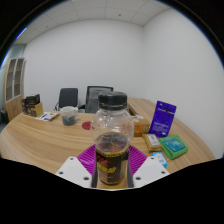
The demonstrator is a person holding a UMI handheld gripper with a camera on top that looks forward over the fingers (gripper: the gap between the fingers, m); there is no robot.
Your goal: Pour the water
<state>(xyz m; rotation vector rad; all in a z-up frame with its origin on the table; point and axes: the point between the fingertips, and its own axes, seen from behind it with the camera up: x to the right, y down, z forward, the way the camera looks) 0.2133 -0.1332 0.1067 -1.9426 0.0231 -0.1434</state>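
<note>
A clear plastic bottle [112, 135] with a dark cap and a dark label with yellow print stands upright between my fingers. My gripper [112, 165] is shut on the bottle, both purple pads [86, 160] pressing its lower sides. A small glass cup [69, 117] with dark contents sits beyond the bottle to the left on the wooden table [40, 140]. I cannot tell whether the bottle rests on the table or hangs above it.
A purple box [163, 117] and a green-blue packet [174, 147] lie to the right, with small yellow boxes [141, 126] near them. Dark items [33, 104] stand at the far left. Office chairs [68, 97] line the table's far side.
</note>
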